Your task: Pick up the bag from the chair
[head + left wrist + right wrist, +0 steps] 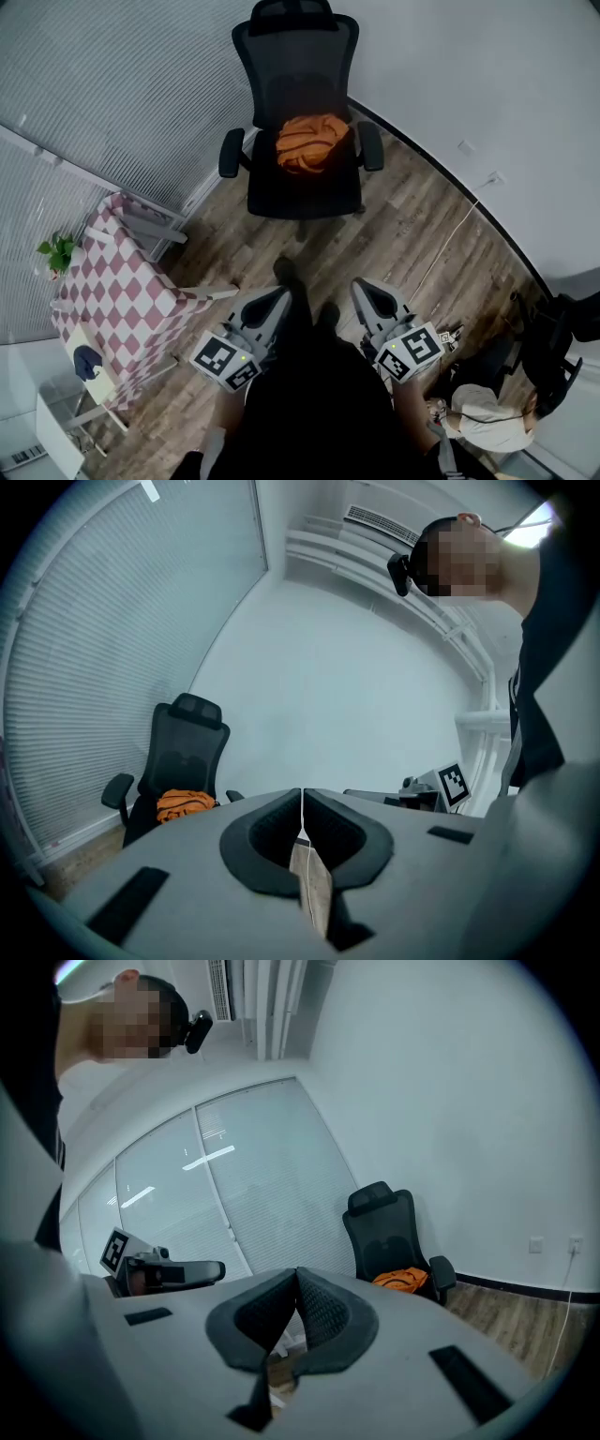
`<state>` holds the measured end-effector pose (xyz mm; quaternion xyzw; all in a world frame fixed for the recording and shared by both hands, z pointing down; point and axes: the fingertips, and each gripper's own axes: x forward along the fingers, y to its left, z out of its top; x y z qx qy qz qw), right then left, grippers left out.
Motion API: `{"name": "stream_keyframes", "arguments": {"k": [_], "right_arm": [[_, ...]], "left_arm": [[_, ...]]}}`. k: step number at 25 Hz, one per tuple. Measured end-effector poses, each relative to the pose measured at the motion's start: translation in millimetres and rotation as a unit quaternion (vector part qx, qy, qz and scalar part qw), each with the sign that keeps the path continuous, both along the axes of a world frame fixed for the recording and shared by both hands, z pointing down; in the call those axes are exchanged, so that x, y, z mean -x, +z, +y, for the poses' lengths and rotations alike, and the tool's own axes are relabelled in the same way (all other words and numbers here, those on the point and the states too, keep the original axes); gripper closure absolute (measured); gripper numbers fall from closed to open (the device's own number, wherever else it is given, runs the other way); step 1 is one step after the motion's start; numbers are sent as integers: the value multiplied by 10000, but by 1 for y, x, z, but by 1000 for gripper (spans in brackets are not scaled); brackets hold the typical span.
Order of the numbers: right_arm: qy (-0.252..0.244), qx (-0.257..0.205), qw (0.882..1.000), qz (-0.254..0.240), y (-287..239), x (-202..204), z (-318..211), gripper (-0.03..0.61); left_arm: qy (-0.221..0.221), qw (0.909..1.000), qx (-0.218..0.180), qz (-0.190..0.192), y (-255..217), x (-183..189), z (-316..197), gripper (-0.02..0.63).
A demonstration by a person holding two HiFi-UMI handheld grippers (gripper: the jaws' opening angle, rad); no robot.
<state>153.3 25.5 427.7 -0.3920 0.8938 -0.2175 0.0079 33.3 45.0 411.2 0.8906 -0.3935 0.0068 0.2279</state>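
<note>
One orange bag (313,142) lay on one black chair (302,195). Two grippers, left gripper (279,298) and right gripper (364,291), had their jaws pressed together. Wood floor (412,225) lay between, and one checkered table (122,281) stood off left.

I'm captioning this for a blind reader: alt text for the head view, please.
An orange bag lies on a black chair on a wood floor. The left gripper and right gripper, jaws shut, point toward it.
</note>
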Motion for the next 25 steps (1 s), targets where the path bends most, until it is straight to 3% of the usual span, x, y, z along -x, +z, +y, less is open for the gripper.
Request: {"name": "stream_keyframes", "arguments": {"k": [17,25], "right_arm": [[49,-332,9989,322,-32,79,-169,558],[225,-312,9981,488,-28,111,-219,558]], "left_arm": [[118,9991,-328,239,-16,76,-182,580],[395,9983,-306,289,-11,110,-234,580]]}}
